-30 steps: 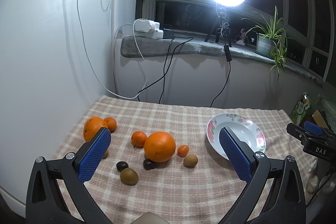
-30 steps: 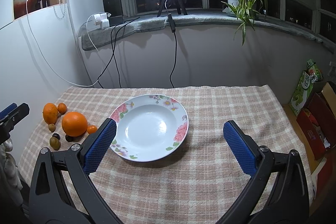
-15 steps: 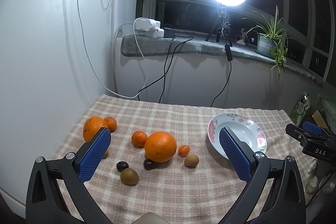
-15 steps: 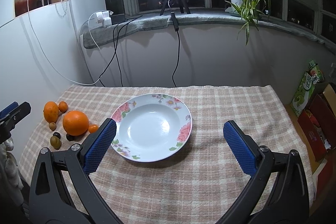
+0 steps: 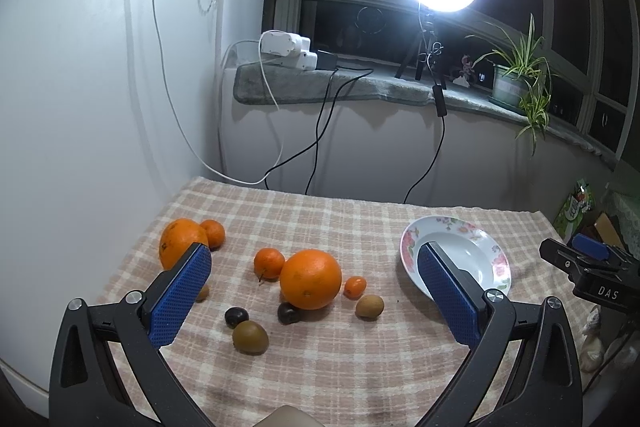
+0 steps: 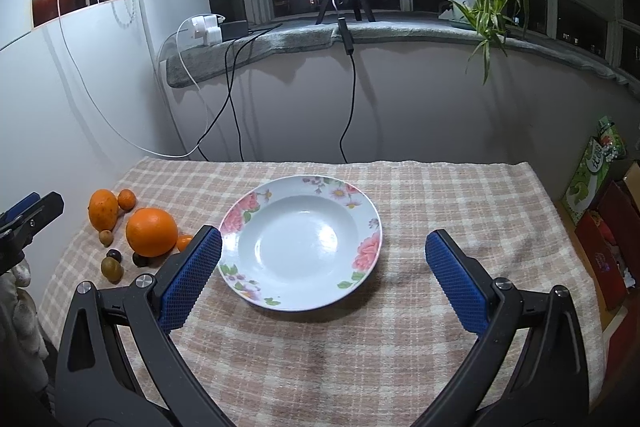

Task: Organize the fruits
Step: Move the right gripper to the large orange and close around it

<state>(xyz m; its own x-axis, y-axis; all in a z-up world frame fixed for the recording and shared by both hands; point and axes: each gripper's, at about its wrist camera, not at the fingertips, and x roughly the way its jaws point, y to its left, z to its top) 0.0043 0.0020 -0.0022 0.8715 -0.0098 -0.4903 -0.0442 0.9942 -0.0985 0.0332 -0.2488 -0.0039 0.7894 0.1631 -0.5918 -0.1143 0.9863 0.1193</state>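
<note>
The checked tablecloth point(image 6: 440, 195) carries a flowered plate point(image 6: 256, 223), empty, at the centre of the right wrist view, with the fruit grouped at its 9 o'clock. Both the left gripper point(image 5: 314, 291) and right gripper point(image 6: 322, 271) hang with jaws wide, holding nothing. In the left view a big orange point(image 5: 310, 279) has a mandarin point(image 5: 269, 262) at its 10 o'clock, a kiwi point(image 5: 250, 337) at 7 and a tiny kumquat point(image 5: 355, 286) touching at 3.

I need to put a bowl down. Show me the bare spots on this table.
Bare cloth lies right of the plate up to the table's edge, and along the near edge in front of it. The plate itself holds nothing. Left of the plate is crowded with oranges and small fruits.
</note>
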